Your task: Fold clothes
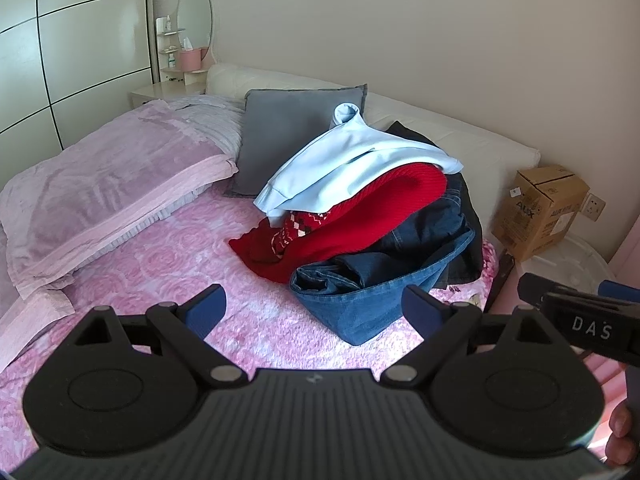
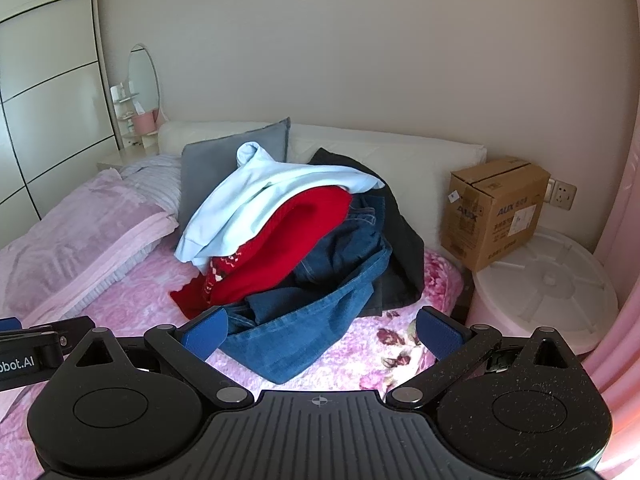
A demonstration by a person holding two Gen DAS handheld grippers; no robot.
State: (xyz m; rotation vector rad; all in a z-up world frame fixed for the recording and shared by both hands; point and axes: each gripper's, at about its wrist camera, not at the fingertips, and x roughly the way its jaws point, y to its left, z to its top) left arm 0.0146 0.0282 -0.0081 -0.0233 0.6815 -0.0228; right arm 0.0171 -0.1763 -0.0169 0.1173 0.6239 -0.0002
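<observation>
- Clothes, unfolded, heaped on the pink rose-patterned bed cover point(image 1: 168, 264): pale blue sweatshirt point(image 1: 340, 164) on top, red knitted sweater point(image 1: 360, 216) beneath it, blue denim jeans point(image 1: 360, 304) at the near edge, dark garment point(image 2: 400, 240) behind.
- Grey square cushion point(image 1: 280, 136) leaning just behind the heap.
- Left gripper point(image 1: 314, 310): blue-padded fingers spread apart, holding nothing, near the jeans.
- Right gripper point(image 2: 320, 336): fingers likewise apart, empty, over the jeans' hem.
- Brown cardboard box point(image 2: 496, 212) beside the bed.

Sweatshirt point(image 1: 352, 160): pale blue
Sweater point(image 1: 360, 216): red, white diamond pattern
Jeans point(image 1: 360, 304): blue denim
Bed cover point(image 1: 160, 264): pink roses
Cushion point(image 1: 288, 128): grey
</observation>
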